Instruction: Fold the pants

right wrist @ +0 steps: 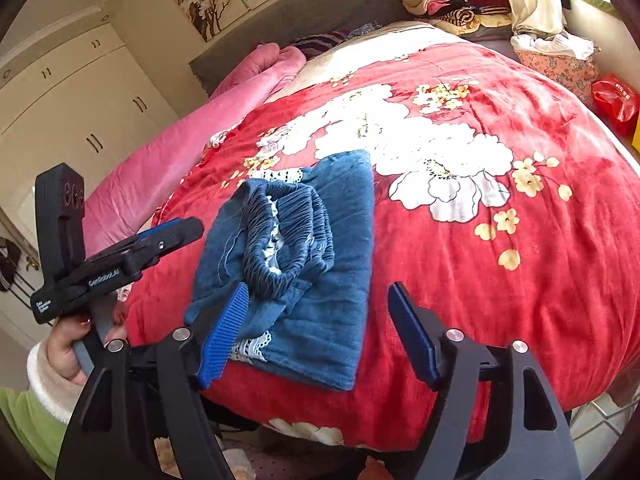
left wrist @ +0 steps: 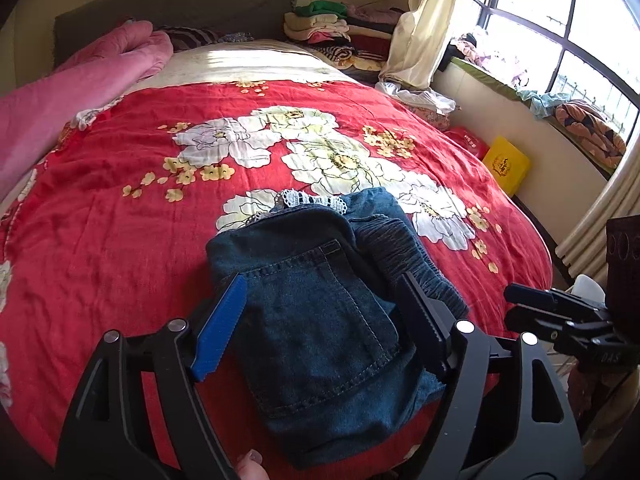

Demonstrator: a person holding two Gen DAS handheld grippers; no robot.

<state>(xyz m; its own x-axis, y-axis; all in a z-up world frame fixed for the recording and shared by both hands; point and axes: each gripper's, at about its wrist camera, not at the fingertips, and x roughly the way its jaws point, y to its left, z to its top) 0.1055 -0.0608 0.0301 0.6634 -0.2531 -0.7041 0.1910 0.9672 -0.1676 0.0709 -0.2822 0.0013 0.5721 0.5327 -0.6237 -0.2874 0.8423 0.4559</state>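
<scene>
Dark blue denim pants [left wrist: 312, 312] lie folded into a compact bundle on the red flowered bedspread [left wrist: 120, 240], close to the bed's near edge. A back pocket faces up, the elastic waistband sits to the right, and white lace trim peeks out at the far side. My left gripper [left wrist: 322, 280] hovers over the bundle, open, with its blue pads on either side of the cloth and not pressing on it. In the right wrist view the pants [right wrist: 340, 240] show the gathered waistband on top. My right gripper [right wrist: 318, 286] is open above their near edge. The left gripper [right wrist: 192, 226] reaches in from the left, held by a hand [right wrist: 64, 344].
A pink quilt [left wrist: 60, 92] is bunched along the left side of the bed. Stacked folded clothes [left wrist: 320, 24] sit by the grey headboard. A yellow box [left wrist: 506, 164] and a red bag [right wrist: 616, 96] stand on the floor to the right, below the window [left wrist: 560, 20]. White wardrobes [right wrist: 80, 92] line the left wall.
</scene>
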